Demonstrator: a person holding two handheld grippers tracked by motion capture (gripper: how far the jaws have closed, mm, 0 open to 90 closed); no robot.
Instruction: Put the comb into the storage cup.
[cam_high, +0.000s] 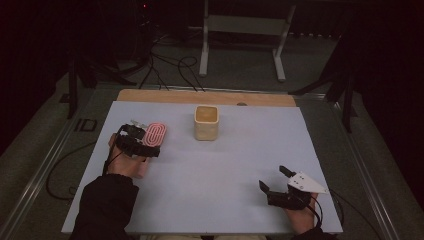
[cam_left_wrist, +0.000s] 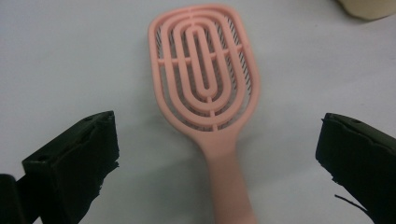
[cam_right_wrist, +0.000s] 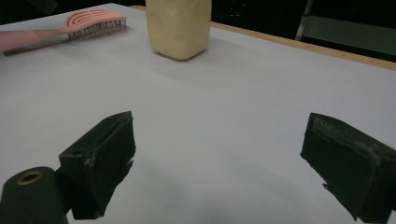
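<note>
A pink vented hairbrush lies flat on the pale blue tabletop at the left, bristles down, its handle pointing back toward the person. My left gripper hovers over the handle, open wide with one jaw on each side and clear of it. A cream square container stands upright at the table's far middle, right of the brush. My right gripper rests near the front right, open, holding nothing.
A wooden strip runs along the table's far edge. Beyond it on the floor are a white metal stand and loose cables. Metal rails flank the table.
</note>
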